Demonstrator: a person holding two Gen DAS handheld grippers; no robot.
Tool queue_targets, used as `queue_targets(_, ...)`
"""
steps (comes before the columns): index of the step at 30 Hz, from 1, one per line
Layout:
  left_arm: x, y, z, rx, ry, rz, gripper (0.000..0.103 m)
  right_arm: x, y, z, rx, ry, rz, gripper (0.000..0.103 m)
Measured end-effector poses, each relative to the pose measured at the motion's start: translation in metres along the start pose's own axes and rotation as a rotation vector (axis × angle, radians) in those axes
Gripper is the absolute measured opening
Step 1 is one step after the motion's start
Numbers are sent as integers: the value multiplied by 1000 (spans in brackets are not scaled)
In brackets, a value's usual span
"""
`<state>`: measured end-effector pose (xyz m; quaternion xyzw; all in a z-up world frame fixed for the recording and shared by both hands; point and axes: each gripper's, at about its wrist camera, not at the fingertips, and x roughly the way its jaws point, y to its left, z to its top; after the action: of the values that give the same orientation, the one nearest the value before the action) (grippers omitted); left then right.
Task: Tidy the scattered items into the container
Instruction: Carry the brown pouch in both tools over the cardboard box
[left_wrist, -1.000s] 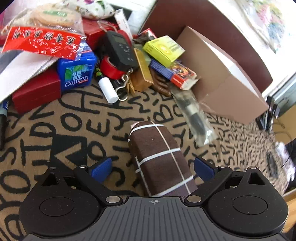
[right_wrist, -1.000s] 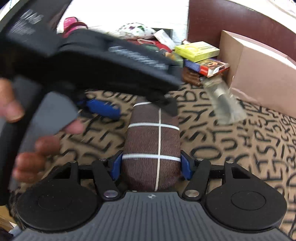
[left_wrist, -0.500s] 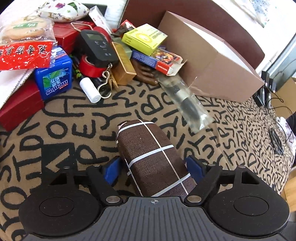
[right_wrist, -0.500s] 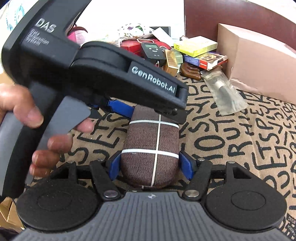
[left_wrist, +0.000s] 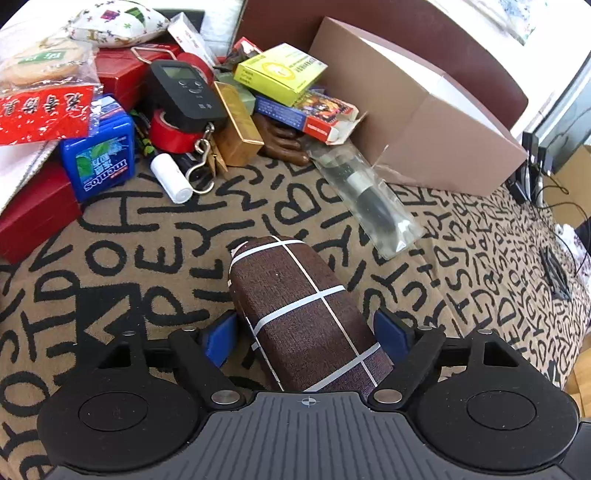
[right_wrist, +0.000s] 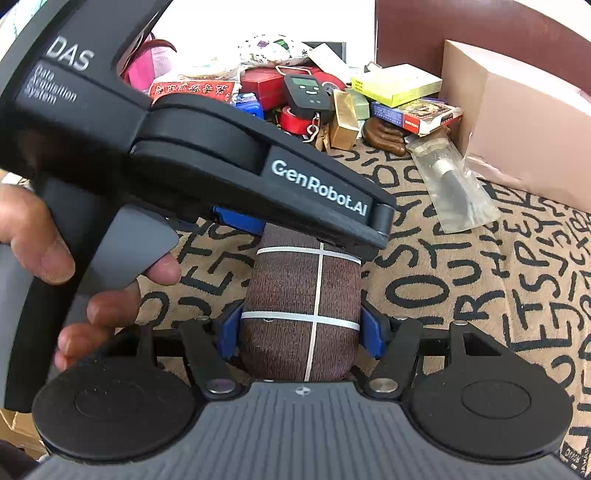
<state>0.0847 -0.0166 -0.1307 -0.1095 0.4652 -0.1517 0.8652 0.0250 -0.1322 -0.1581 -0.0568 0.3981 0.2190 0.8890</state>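
On the lettered cloth (left_wrist: 461, 258), the right gripper (right_wrist: 301, 334) pinches the brown pouch (left_wrist: 303, 314) while the left gripper (left_wrist: 306, 334) straddles it, jaws spread (box (left_wrist: 424, 110) beyond).

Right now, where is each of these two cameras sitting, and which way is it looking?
Left wrist: on the left gripper, looking along its fingers over the brown roll toward the clutter and cardboard box; only its own fingers show.
Right wrist: on the right gripper, facing likewise; the person's left hand and left gripper show.
Shared: roll, box, patterned cloth.
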Motion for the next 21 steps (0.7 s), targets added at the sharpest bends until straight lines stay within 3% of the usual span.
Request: queue_targets(21, -3, 6, -1, 20, 16, -53, 79, 12, 7, 4, -26, -26, -37, 70)
